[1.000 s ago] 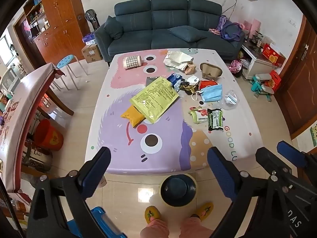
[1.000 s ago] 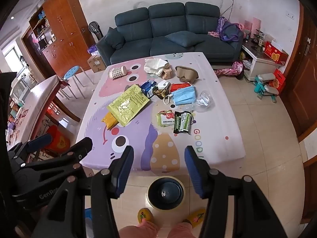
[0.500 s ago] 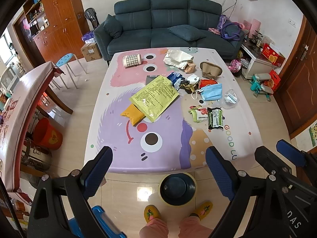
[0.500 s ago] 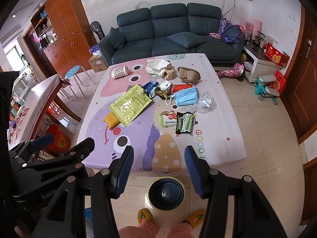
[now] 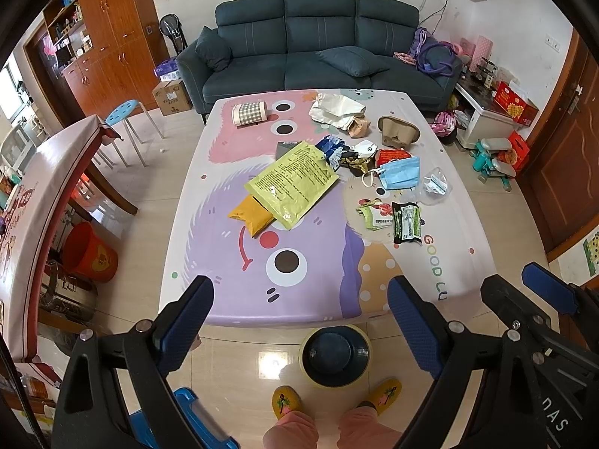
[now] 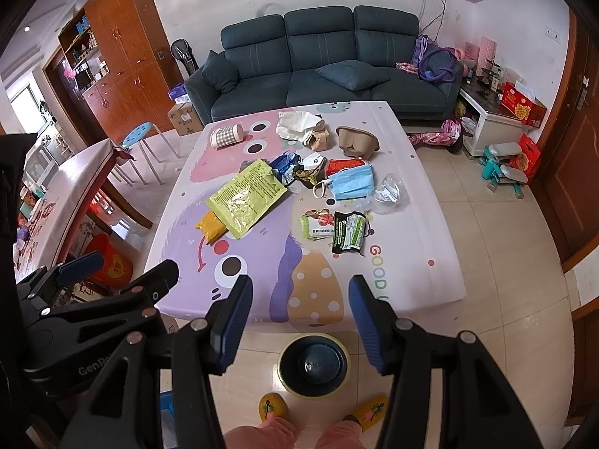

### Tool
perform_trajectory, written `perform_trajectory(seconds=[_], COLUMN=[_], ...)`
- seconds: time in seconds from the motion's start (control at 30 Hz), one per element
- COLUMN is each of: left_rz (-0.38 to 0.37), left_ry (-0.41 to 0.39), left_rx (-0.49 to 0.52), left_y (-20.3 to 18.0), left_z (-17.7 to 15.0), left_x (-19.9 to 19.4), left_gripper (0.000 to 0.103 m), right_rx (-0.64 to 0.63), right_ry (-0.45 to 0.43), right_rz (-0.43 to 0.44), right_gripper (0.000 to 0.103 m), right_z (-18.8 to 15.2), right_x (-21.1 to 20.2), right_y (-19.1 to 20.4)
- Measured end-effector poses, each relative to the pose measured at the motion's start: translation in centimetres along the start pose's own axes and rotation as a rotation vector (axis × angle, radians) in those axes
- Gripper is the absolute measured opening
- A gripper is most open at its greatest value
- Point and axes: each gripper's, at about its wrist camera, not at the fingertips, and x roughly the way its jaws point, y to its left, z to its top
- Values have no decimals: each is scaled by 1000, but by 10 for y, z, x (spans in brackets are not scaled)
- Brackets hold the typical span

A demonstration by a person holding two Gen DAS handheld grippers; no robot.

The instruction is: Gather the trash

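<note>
Trash lies scattered over the upper and middle part of the worktop: a yellow-green packet overlapping an orange pouch left of centre, a blue face mask and a clear wrapper to the right, and a dark snack bag beside a green-and-white sachet lower right. Towards the top of the frame sit a white paper bag, a brown moulded tray and a checked roll. The near third of the worktop, down to its lower edge, carries nothing but the cartoon print.

On the floor just below that edge stands a dark bin, with the person's yellow slippers right under it at the bottom of the frame.

The left hand-held gripper hangs in front of the near edge, jaws spread wide with nothing between them. The right hand-held gripper hangs likewise, its blue pads apart and empty, framing the bin. Bare tile runs along the right side of the worktop; the left side is narrower, with a second table and an orange bucket close by.
</note>
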Motion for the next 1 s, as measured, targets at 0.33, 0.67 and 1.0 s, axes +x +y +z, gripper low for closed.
perform_trajectory(seconds=[0.33,0.67,1.0], left_rz=[3,-3,-5], left_ry=[-2,9,14], left_rx=[2,3,13], left_y=[5,8,6], left_z=[-4,-8,-11], left_x=[0,-2,1], left_gripper=[92,91,91], right_rx=[1,1,4], right_ry=[0,0,2], right_rz=[-1,-2,-2], right_gripper=[54,54,54], right_z=[-1,-1,-1], right_x=[0,-1,1], right_y=[1,4,5])
